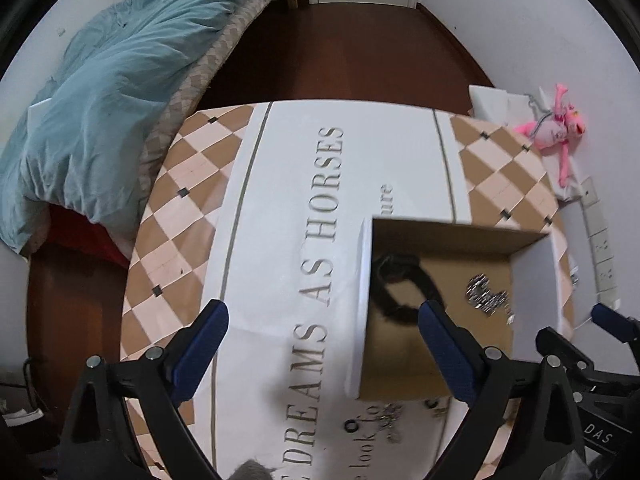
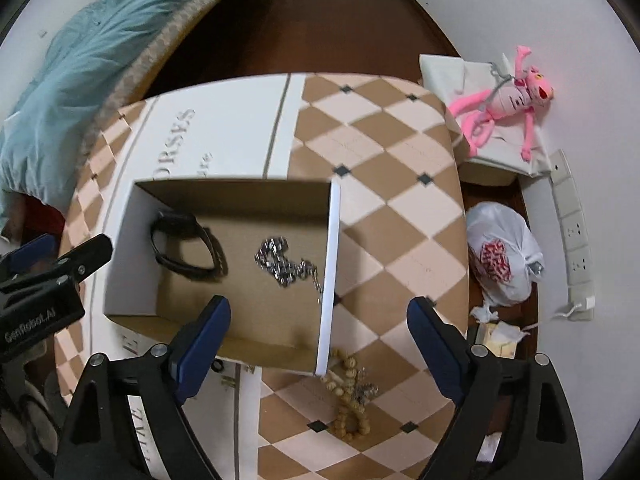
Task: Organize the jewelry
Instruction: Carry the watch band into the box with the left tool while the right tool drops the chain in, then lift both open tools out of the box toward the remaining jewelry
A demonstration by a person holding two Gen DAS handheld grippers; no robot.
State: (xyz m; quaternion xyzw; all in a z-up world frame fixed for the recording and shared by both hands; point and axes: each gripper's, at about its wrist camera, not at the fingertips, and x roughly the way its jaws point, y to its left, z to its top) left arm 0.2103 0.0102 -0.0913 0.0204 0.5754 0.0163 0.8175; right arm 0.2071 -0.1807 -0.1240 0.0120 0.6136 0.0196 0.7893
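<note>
An open cardboard box (image 2: pixel 132 248) with white outer walls stands on the table; it also shows in the left wrist view (image 1: pixel 440 236). Inside lie a black watch (image 2: pixel 182 246) and a silver chain (image 2: pixel 280 262), both also in the left wrist view: the watch (image 1: pixel 396 280) and the chain (image 1: pixel 486 294). A beige bead bracelet (image 2: pixel 348 388) with a small silver piece lies on the table just outside the box's near right corner. My right gripper (image 2: pixel 318 344) is open and empty above the box's near edge. My left gripper (image 1: pixel 322 350) is open and empty left of the box.
The table (image 2: pixel 400 184) has a checkered brown cloth with a white printed strip. A small black ring (image 1: pixel 351 426) and another small silver piece (image 1: pixel 390 416) lie near the box. A bed with a blue duvet (image 1: pixel 100 100) is to the left. A pink plush toy (image 2: pixel 508 104) and a white plastic bag (image 2: pixel 502 256) are to the right.
</note>
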